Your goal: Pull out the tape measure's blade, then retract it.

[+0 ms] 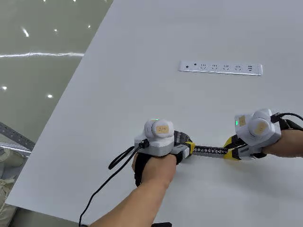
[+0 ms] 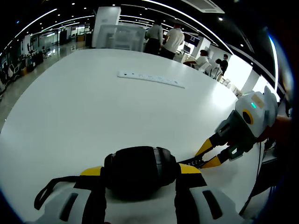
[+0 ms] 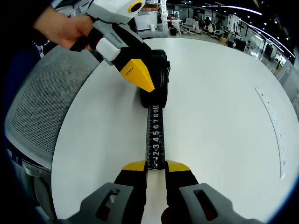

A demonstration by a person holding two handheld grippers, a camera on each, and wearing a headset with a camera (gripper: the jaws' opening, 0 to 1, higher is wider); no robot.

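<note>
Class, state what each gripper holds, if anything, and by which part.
The left gripper holds the tape measure across the sides of its case; the right gripper pinches the blade by its tip.

In the head view the left tongs point(image 1: 188, 147) hide most of the tape measure case point(image 1: 180, 137); the blade point(image 3: 155, 135) ends unseen between the right tongs point(image 3: 155, 166)

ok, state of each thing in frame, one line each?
left gripper: shut on the tape measure case
right gripper: shut on the blade end
tape measure case: held, blade side facing the right gripper
blade: partly pulled out, straight between case and right gripper
power strip: lying flat, nothing plugged in
</note>
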